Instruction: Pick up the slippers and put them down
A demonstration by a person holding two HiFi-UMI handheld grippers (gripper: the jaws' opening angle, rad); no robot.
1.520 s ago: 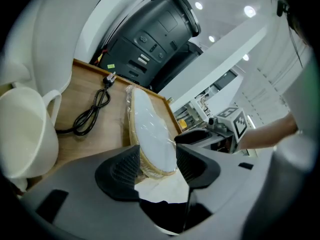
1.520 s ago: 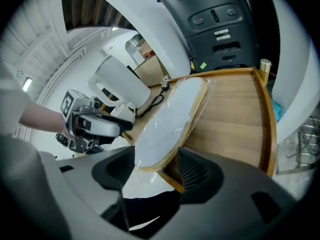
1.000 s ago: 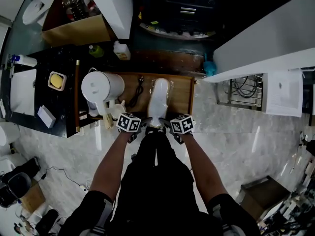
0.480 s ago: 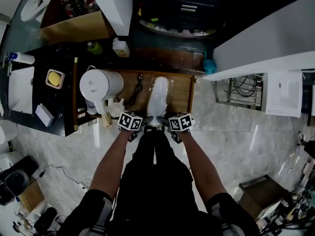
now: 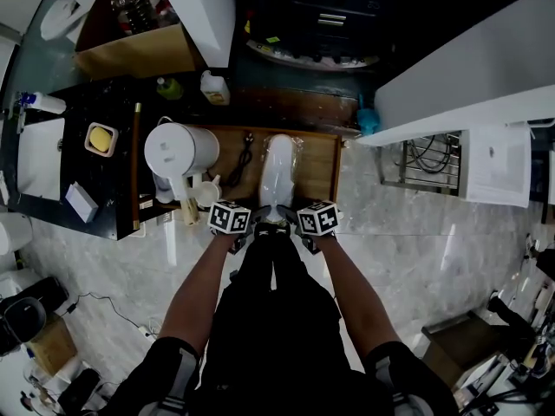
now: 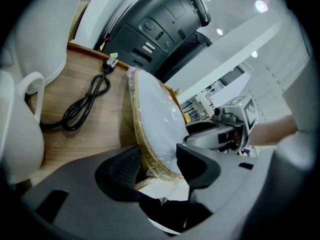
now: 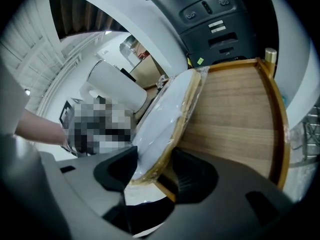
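The left tongs (image 6: 159, 166) pinch the near end of the plastic-wrapped white slippers (image 6: 157, 119) lying on the brown wooden desk (image 6: 75, 144), which look light, soft and slippery and so are probably best held at the stiffer sole rim, while the right tongs (image 7: 155, 169), jaws just closing, press that same end.

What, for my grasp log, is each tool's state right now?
Left tool: closed on the slippers.
Right tool: jaws have just been closing, now pressing the slippers between them.

Arms forward, left gripper (image 6: 159, 161) clamped, right gripper (image 7: 155, 168) fingers just closing onto slippers (image 5: 280, 167)
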